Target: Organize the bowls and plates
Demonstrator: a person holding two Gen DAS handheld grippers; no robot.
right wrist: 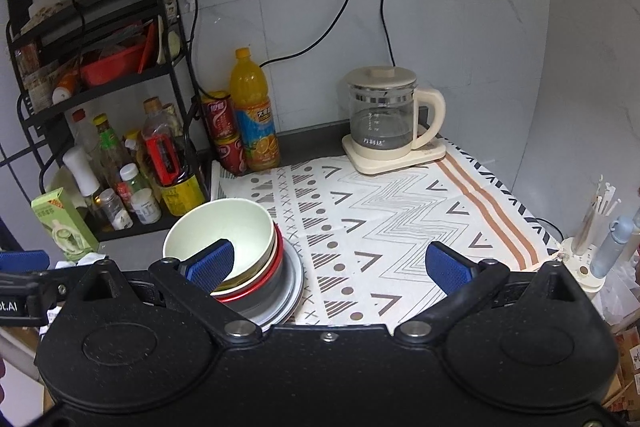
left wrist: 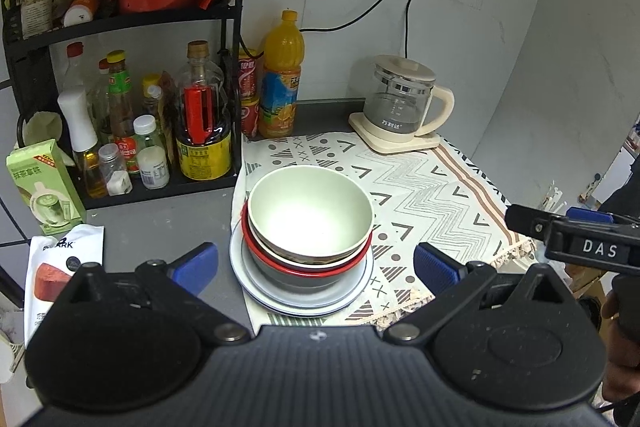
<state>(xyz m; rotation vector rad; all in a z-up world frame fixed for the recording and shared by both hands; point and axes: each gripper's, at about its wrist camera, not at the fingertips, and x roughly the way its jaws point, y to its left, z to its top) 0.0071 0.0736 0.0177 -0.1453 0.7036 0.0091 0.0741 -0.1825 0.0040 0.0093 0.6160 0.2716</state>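
A pale green bowl (left wrist: 310, 211) sits on top of a stack: a cream bowl and a red-rimmed bowl (left wrist: 304, 265) under it, then white plates with a blue rim (left wrist: 304, 301). The stack stands at the left edge of the patterned cloth (left wrist: 432, 187). My left gripper (left wrist: 316, 267) is open and empty, held just in front of the stack. The stack also shows in the right wrist view, with the green bowl (right wrist: 224, 227) and plates (right wrist: 290, 291) at lower left. My right gripper (right wrist: 330, 265) is open and empty above the cloth (right wrist: 400, 211), to the right of the stack.
A black rack (left wrist: 120, 23) with bottles and jars (left wrist: 204, 115) stands at the left. An orange juice bottle (left wrist: 282, 75) and red cans are at the back. A glass kettle (left wrist: 404, 103) sits at the back right. A green box (left wrist: 44, 187) and a packet (left wrist: 52, 275) lie at left.
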